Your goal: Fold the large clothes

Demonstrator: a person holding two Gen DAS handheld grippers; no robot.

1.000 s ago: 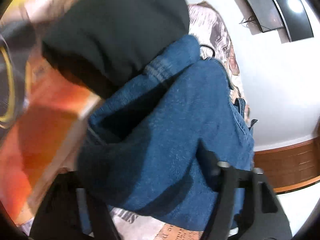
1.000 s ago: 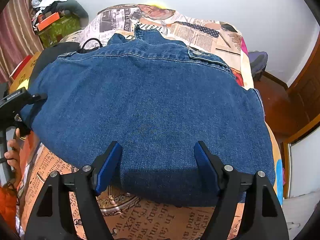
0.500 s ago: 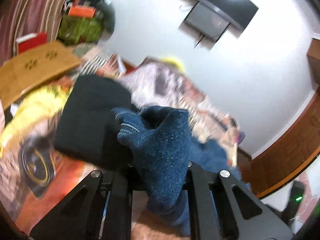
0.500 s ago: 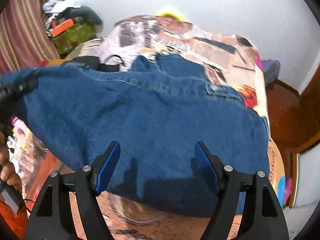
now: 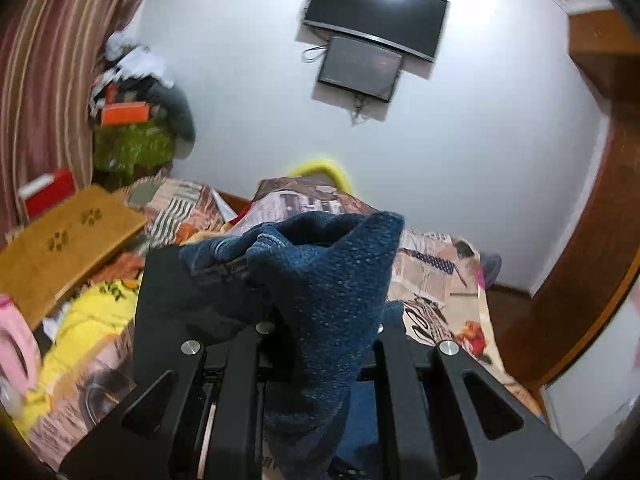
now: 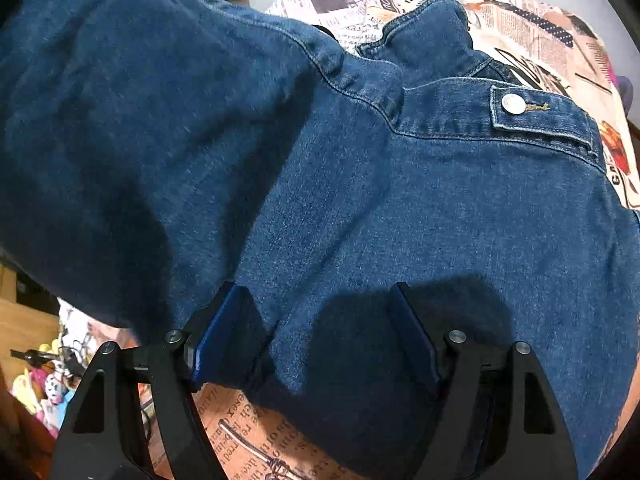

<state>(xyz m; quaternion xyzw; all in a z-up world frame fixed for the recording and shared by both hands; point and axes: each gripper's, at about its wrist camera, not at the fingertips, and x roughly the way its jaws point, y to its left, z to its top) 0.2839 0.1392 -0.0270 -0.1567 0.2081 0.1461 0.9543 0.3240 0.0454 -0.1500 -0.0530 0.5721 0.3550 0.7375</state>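
Note:
A large blue denim jacket (image 6: 400, 200) lies on a bed with a newspaper-print cover (image 6: 248, 436). My left gripper (image 5: 318, 332) is shut on a bunched fold of the denim jacket (image 5: 332, 280) and holds it lifted above the bed. In the right wrist view that lifted side (image 6: 140, 140) hangs over the jacket's left half. My right gripper (image 6: 320, 340) is open, its blue pads (image 6: 216, 336) on either side of the jacket's near hem, resting over the fabric. A buttoned flap (image 6: 540, 116) shows near the collar (image 6: 432, 36).
A black garment (image 5: 188, 304) and a yellow cloth (image 5: 92, 320) lie on the bed's left. A wooden lap tray (image 5: 60, 248) and a clutter pile (image 5: 136, 120) stand at the left. A TV (image 5: 376, 8) hangs on the white wall; a wooden door frame (image 5: 592, 260) stands at the right.
My left gripper has raised the jacket's edge and tilted up to face the wall. The lifted denim has swung over the jacket's left half. My right gripper has moved closer onto the hem.

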